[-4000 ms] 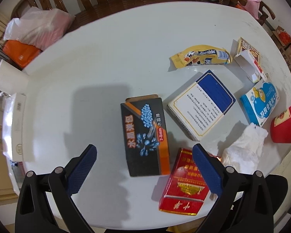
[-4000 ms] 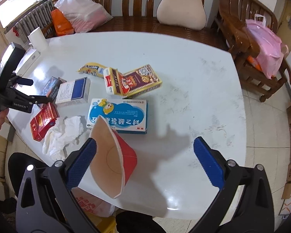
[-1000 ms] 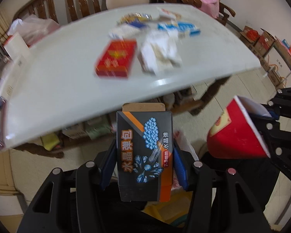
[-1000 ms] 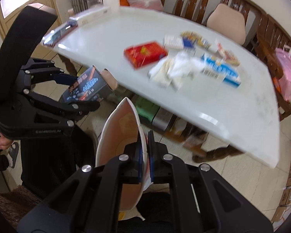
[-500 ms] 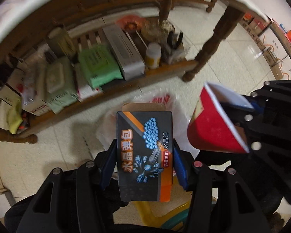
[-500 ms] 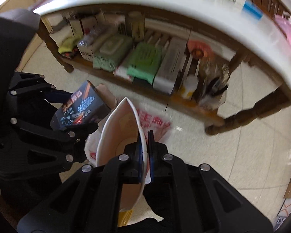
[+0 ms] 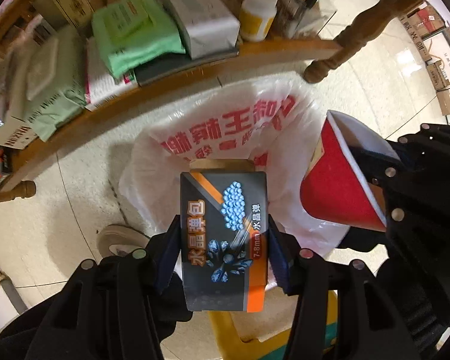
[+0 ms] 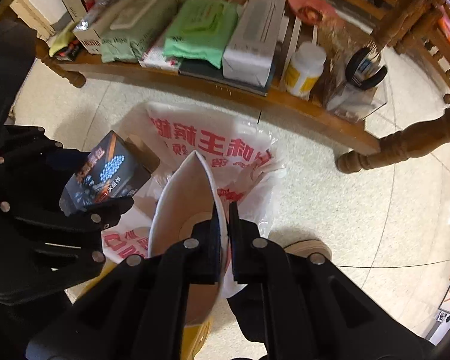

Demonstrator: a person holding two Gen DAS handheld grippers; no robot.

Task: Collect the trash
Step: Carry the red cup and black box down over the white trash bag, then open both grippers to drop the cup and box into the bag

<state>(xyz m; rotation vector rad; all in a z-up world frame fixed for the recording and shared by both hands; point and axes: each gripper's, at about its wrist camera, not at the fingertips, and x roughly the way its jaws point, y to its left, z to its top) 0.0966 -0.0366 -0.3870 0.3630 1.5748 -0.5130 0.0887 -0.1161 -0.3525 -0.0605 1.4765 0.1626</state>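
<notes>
My left gripper (image 7: 223,240) is shut on a black and orange box (image 7: 223,234) with blue beads printed on it. It holds the box above the mouth of a white plastic trash bag (image 7: 225,123) with red lettering on the floor. My right gripper (image 8: 224,213) is shut on the rim of a flattened red paper cup (image 8: 183,207), white inside, also above the bag (image 8: 213,144). The cup (image 7: 339,186) shows to the right of the box in the left wrist view, and the box (image 8: 105,174) shows at the left in the right wrist view.
A low wooden shelf (image 7: 177,81) under the table holds green packs (image 7: 129,30), a grey box (image 7: 195,9) and a white bottle (image 7: 256,15). A turned table leg (image 7: 345,45) stands at the right. A shoe (image 7: 120,240) rests beside the bag. The floor is pale tile.
Both grippers have swung from the tabletop down below the table edge. The box and the cup have come closer to the trash bag, which now fills the middle of both views.
</notes>
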